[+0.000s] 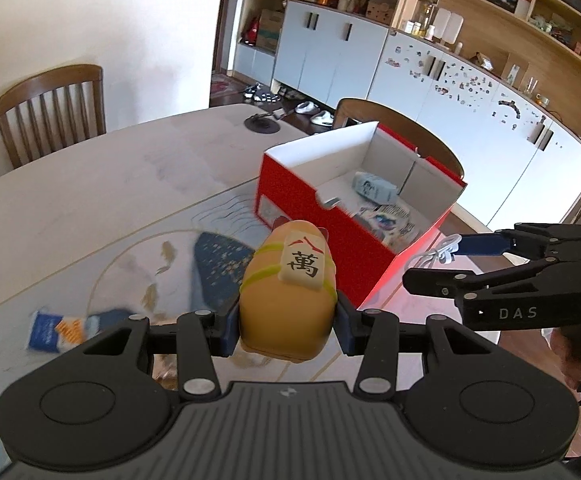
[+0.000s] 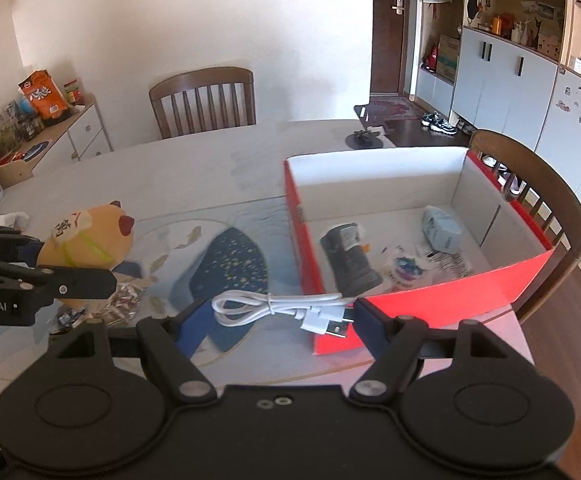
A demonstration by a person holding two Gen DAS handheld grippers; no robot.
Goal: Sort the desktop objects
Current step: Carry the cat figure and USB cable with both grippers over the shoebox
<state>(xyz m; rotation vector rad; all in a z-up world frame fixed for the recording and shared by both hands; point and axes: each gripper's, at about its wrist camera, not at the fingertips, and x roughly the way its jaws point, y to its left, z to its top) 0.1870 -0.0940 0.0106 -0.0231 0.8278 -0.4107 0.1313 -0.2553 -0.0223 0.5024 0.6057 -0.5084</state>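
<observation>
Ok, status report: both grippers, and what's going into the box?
Left gripper shut on orange toy. Right gripper, jaws wide, white cable draped between. Red box ahead, nothing blocking.

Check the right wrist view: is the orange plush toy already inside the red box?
No, the orange plush toy is clamped in the left gripper above the table, outside the red box.

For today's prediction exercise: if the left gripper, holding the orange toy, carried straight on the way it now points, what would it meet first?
Probably the red box: the left gripper, shut on the orange toy, points at its near red wall. Depth is unclear, so the toy might clear the rim instead.
</observation>
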